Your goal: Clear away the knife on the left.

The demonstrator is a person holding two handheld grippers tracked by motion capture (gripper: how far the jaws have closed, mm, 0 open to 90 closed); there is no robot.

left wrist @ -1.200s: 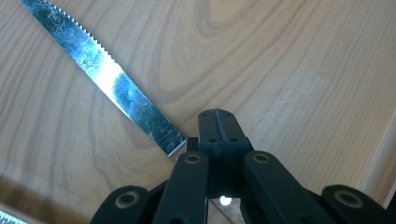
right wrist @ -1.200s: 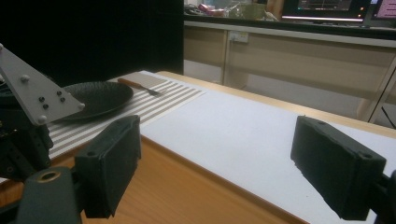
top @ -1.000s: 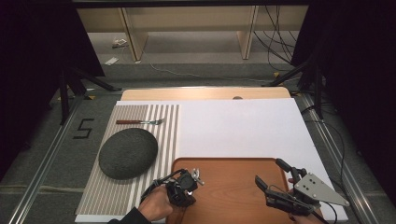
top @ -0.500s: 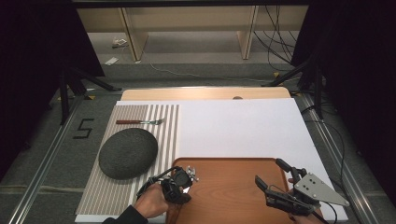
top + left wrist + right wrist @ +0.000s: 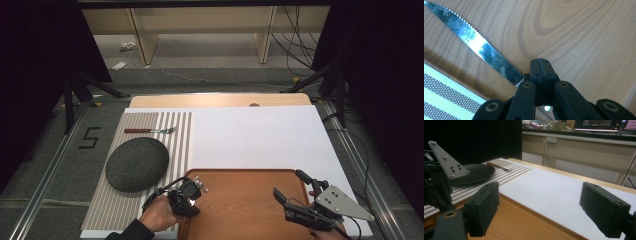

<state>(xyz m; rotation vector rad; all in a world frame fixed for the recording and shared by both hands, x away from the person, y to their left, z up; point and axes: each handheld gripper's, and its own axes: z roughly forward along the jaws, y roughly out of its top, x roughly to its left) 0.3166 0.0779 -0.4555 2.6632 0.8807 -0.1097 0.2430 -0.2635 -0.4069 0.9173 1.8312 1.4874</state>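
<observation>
In the left gripper view my left gripper (image 5: 541,72) is shut on a serrated knife (image 5: 484,50). Its blade slants away to the upper left, low over the wooden tray (image 5: 586,37). From the high view, that gripper (image 5: 185,197) sits at the tray's left edge, held by a hand. My right gripper (image 5: 295,202) hovers over the right part of the tray (image 5: 240,200). Its jaws stand wide open (image 5: 546,212) with nothing between them.
A dark round plate (image 5: 137,163) lies on a striped placemat (image 5: 175,130) left of the tray, and a fork (image 5: 150,130) lies beyond it. A white mat (image 5: 255,137) covers the table behind the tray. Table edges run close on the right and front.
The left gripper has shifted slightly left toward the tray's edge with the knife in it. The right gripper has stayed put.
</observation>
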